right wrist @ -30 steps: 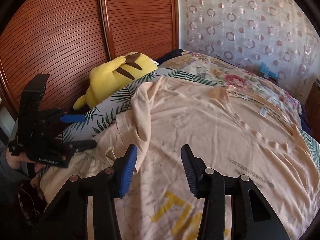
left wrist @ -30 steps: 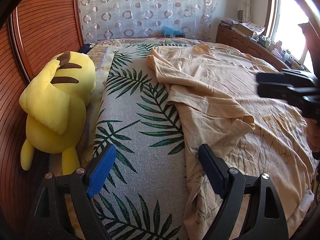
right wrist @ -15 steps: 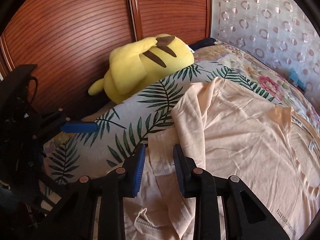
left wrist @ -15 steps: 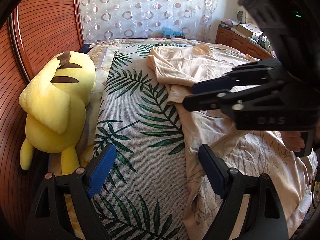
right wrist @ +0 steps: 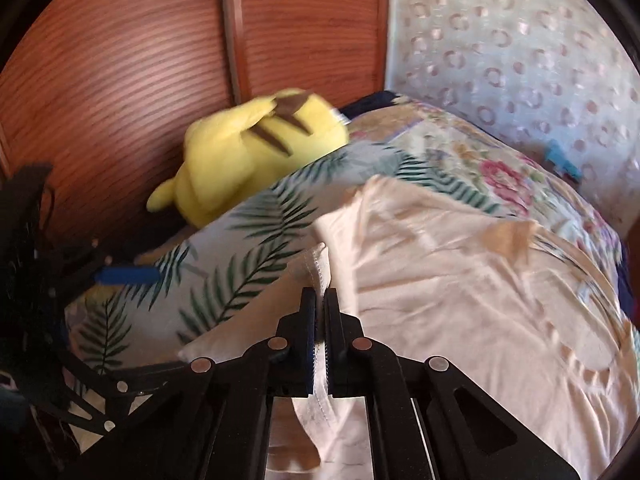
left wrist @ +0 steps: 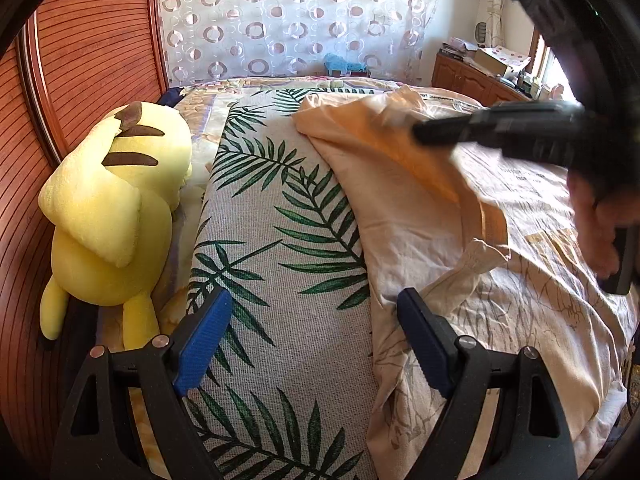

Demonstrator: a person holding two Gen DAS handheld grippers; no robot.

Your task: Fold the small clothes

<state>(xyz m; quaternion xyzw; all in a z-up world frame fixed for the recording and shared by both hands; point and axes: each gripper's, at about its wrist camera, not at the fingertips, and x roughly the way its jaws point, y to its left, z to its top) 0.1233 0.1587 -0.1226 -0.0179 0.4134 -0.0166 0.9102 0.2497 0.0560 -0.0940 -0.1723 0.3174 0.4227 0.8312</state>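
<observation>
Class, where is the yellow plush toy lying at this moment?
In the left wrist view the yellow plush toy lies at the left, wedged between the wooden slatted panel and the leaf-print cover, apart from the peach T-shirt.

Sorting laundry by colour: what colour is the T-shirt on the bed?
Pale peach T-shirt with yellow lettering, clearest in the left wrist view.

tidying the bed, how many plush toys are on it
1: a yellow plush toy lying at the bed's edge against the wooden headboard. Others may be hidden out of frame.
</observation>
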